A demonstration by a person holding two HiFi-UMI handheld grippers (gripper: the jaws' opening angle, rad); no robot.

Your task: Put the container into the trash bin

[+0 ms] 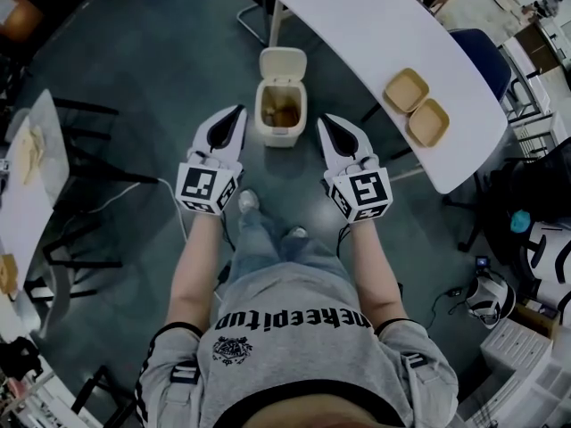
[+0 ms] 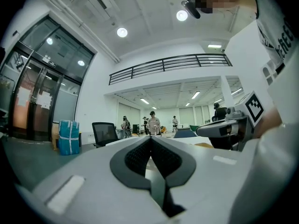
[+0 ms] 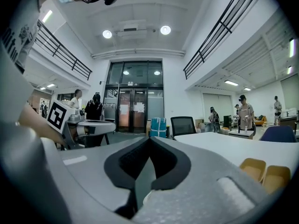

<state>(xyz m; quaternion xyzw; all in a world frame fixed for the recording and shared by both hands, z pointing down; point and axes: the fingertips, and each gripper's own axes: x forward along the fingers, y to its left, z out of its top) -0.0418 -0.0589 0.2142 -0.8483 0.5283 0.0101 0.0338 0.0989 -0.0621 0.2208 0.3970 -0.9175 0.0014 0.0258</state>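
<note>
In the head view, the person stands at the bottom of the frame with both arms stretched forward. The left gripper point(image 1: 237, 117) and the right gripper point(image 1: 326, 125) point toward the upper middle, one on each side of the trash bin point(image 1: 281, 114). The bin stands on the dark floor with its lid tipped back, and something brownish lies inside. The container point(image 1: 417, 107), an opened tan clamshell, lies at the upper right on the white table point(image 1: 357, 25), near the table's lower end and well apart from both grippers.

In the left gripper view, the left gripper point(image 2: 150, 142) has its dark pads pressed together at the tips with nothing between them. The right gripper point(image 2: 223, 129) shows at the right of the frame.

In the right gripper view, the right gripper point(image 3: 149, 142) is likewise closed and empty. The container point(image 3: 265, 172) sits at the lower right on the table point(image 3: 219, 146), and the left gripper point(image 3: 91, 125) shows at the left.
</note>
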